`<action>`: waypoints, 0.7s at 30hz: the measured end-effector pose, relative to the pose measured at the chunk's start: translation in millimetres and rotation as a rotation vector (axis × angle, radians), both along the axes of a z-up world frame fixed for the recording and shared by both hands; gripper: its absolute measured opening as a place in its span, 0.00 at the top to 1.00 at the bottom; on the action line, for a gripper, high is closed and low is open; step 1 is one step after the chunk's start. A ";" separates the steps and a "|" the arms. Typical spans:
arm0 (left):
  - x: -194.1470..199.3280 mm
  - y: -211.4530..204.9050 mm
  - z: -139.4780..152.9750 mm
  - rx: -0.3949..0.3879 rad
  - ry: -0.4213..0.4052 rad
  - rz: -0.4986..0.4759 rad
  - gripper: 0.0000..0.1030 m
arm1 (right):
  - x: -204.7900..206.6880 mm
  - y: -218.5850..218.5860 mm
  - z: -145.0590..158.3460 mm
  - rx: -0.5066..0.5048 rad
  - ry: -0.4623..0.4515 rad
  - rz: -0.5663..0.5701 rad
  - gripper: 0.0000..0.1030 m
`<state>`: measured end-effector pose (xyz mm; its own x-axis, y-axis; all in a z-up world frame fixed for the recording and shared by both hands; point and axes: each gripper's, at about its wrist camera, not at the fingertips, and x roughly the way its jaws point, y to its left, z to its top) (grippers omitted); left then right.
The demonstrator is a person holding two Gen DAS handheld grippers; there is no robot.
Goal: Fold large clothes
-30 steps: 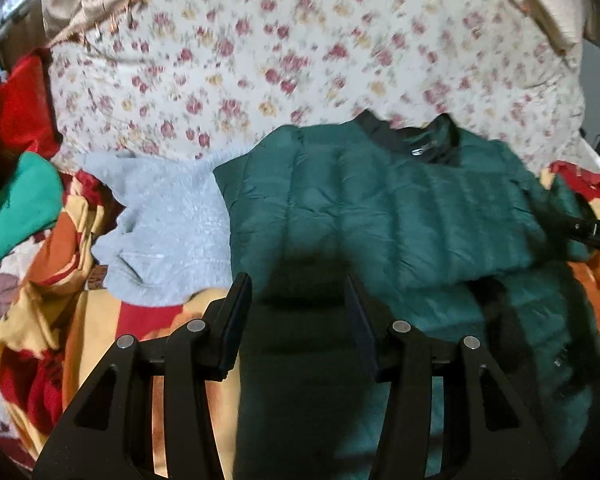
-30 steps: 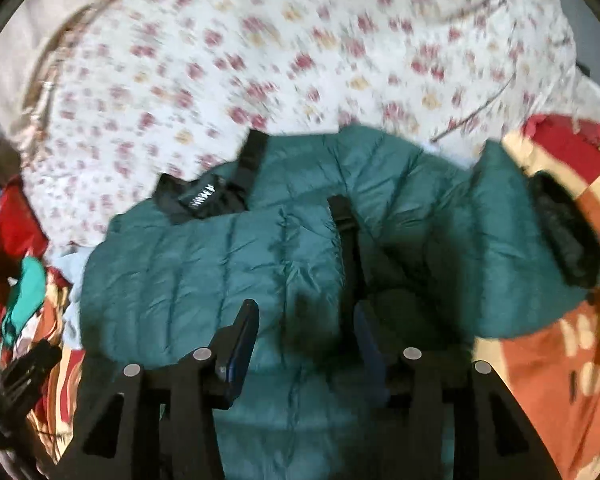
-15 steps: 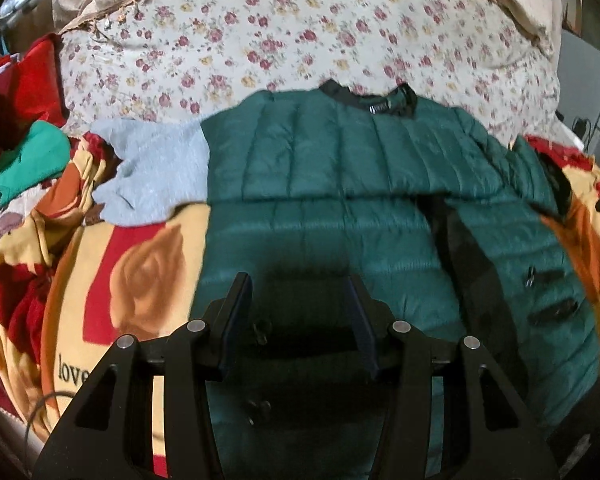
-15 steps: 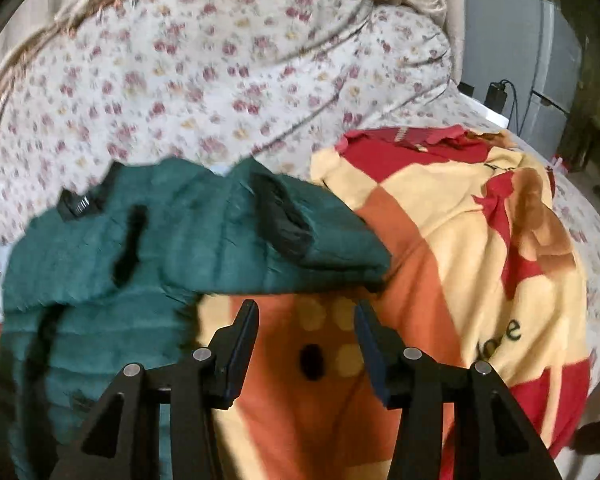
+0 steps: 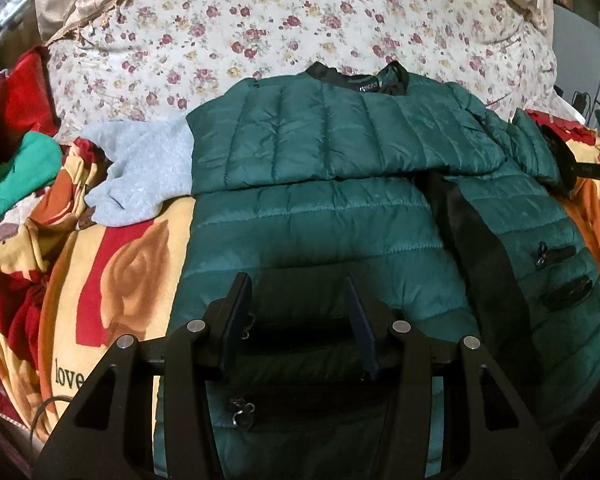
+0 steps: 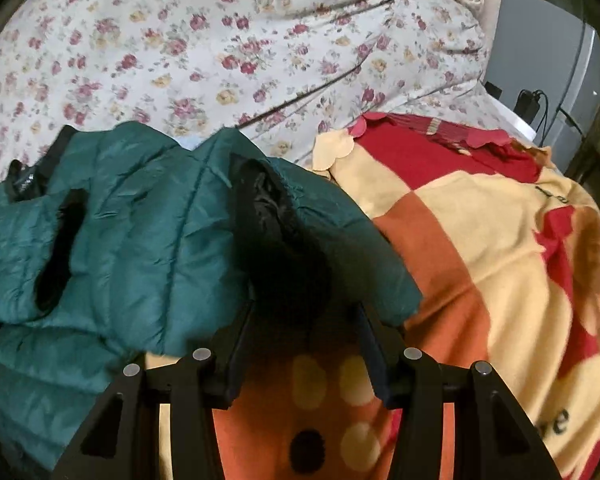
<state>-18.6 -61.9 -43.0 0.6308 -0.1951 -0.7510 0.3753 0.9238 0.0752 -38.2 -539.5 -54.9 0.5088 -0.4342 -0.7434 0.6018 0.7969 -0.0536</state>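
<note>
A dark green puffer jacket (image 5: pixel 340 216) lies front up on the bed, its black collar (image 5: pixel 360 80) at the far side and one sleeve folded across the chest. My left gripper (image 5: pixel 296 284) hovers open over the jacket's lower front, above a zip pocket (image 5: pixel 240 412), with nothing between its fingers. In the right wrist view the jacket's other sleeve (image 6: pixel 204 240) lies out to the side. Its black-lined cuff (image 6: pixel 276 232) reaches the tips of my right gripper (image 6: pixel 305 312). That gripper stands open and its pads are clear of the cloth.
A grey sweater (image 5: pixel 140 176) lies against the jacket's left side. Underneath are a yellow, red and orange blanket (image 6: pixel 480 280) and a floral quilt (image 5: pixel 300 12). Red and green clothes (image 5: pixel 16 152) are piled at the left. A grey appliance (image 6: pixel 548 60) with plugged cables stands beyond the bed's right edge.
My left gripper drew back toward the jacket's hem, and more of the jacket shows. My right gripper swung right from the jacket's chest to the sleeve cuff. Both stayed open.
</note>
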 end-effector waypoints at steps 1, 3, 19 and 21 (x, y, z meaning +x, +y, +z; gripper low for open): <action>0.5 -0.1 -0.8 0.001 0.002 -0.001 0.54 | 3.5 -3.1 -2.6 -0.001 0.007 -0.006 0.54; 1.5 -0.6 -2.1 0.003 0.007 0.000 0.54 | 9.8 -11.7 -7.7 0.008 0.018 -0.025 0.54; -5.4 17.6 16.2 -0.052 -0.027 0.018 0.54 | -74.3 -66.4 55.4 0.429 -0.357 -0.186 0.86; -6.6 23.8 20.3 -0.069 -0.032 0.025 0.54 | -76.2 -56.5 69.6 0.473 -0.401 -0.156 0.86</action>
